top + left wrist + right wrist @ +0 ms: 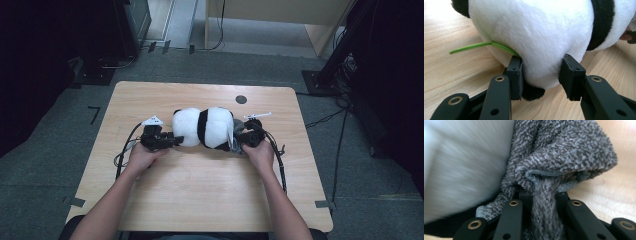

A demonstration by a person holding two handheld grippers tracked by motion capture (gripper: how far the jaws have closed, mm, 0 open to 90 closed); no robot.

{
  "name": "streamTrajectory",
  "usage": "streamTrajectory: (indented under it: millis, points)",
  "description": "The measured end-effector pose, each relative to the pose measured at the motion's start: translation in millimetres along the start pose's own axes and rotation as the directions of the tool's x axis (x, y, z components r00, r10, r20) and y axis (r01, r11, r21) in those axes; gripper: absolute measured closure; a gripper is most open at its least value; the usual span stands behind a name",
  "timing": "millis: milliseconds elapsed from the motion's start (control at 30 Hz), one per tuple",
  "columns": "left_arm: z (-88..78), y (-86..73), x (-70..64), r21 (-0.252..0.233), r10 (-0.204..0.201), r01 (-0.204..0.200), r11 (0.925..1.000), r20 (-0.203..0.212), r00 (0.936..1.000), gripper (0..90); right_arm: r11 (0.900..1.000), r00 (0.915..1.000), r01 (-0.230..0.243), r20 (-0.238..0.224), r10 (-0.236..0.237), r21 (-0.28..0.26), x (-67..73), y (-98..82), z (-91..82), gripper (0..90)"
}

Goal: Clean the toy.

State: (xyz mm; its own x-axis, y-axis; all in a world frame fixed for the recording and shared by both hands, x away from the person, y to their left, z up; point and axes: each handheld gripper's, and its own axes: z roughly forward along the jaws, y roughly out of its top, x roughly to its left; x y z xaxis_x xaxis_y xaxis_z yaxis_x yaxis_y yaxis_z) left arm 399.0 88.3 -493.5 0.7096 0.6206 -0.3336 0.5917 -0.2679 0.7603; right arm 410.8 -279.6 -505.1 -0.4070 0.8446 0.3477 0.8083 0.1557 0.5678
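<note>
High view: the panda plush [204,127] lies mid-table, nearer the far edge, between the left gripper [167,140] and right gripper [239,140]. Left gripper view: jaws clamp the plush's white end (a green strand [477,46] trails out). Right gripper view: jaws pinch the grey knit cloth [559,160] against the plush. Step, likely: dressing the toy; next, draw the cloth over it.

The high view looks forward and down on the counter [200,185] from above the person's side. Each gripper view sits very close at opposite ends of the panda [205,127], which all three views share.
</note>
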Motion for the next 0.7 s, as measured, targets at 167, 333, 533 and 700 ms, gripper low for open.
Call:
streamTrajectory:
  millis: [167,333,533,700]
  points:
    - [-0.7,0.4,-0.6,-0.002,0.007,-0.007,1.0000,-0.005,1.0000,59.0,1.000,0.9995,0.023,0.020,-0.024,0.017,-1.4,0.7,-5.7,76.6]
    - [0.3,0.7,-1.9,0.012,0.000,0.000,0.9999,0.000,1.0000,62.0,0.999,0.9998,0.005,0.021,-0.004,-0.047,-7.4,7.1,-33.4,76.6]
    - [-1.5,1.0,-4.9,0.018,0.003,-0.003,0.9998,0.003,1.0000,66.8,0.987,0.9995,0.031,0.002,-0.031,-0.159,1.8,18.4,-71.9,76.6]
    - [-3.9,-0.2,-6.8,0.015,0.010,-0.010,0.9998,0.022,0.9997,68.0,0.968,0.9966,0.049,-0.052,-0.064,-0.248,18.5,29.8,-104.0,76.6]
